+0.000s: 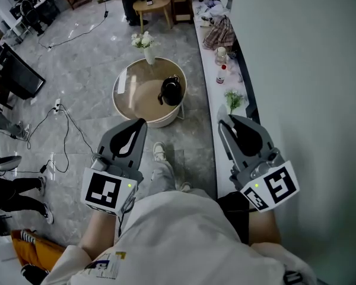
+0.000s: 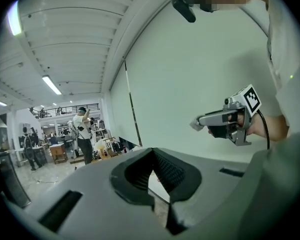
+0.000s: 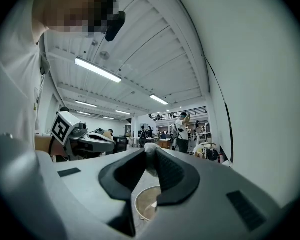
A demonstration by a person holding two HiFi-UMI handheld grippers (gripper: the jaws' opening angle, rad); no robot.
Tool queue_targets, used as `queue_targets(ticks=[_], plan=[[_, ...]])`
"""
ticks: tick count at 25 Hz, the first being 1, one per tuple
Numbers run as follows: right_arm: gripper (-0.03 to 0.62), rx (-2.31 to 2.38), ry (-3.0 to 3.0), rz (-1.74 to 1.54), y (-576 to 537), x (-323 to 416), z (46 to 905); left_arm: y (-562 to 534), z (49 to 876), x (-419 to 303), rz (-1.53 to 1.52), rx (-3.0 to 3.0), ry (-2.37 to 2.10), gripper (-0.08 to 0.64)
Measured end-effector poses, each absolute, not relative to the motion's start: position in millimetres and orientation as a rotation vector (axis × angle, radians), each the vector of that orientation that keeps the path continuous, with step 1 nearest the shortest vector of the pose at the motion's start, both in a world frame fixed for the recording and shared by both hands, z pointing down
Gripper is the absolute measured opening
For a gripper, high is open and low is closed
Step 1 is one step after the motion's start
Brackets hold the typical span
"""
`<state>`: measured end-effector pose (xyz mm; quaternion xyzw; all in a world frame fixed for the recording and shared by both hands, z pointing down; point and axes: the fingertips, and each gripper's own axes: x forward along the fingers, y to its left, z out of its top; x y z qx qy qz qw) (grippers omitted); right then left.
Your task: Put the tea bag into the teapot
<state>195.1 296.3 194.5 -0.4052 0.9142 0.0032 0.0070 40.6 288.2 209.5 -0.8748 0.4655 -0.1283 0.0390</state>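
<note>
The black teapot (image 1: pixel 171 91) stands on a round beige table (image 1: pixel 130 97) on the floor, well ahead of both grippers. My right gripper (image 1: pixel 222 120) is held at waist height beside the white wall, its jaws shut on a small pale tea bag (image 3: pixel 151 157) at their tips. Below the jaws in the right gripper view, part of the round table (image 3: pixel 142 204) shows. My left gripper (image 1: pixel 143 123) is level with it, its jaws together with nothing between them. The left gripper view looks across at the right gripper (image 2: pixel 196 124).
A white vase of flowers (image 1: pixel 146 47) stands at the table's far edge. A ledge (image 1: pixel 209 70) along the right wall carries bottles, a small plant (image 1: pixel 233 100) and a cloth. Cables (image 1: pixel 65 129) trail over the grey floor at left. People stand far back.
</note>
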Motion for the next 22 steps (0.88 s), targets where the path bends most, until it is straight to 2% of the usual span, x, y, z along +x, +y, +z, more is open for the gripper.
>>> queue_targets(ticks=[11,22], plan=[[0.058,-1.264,2.892,0.007,267,174,213,256,230,28,-0.386,-2.704,1.410,0.008],[0.058,-1.260,2.931,-0.002,183,137,221,173,244,-3,-0.407,-2.733,1.402,0.008]])
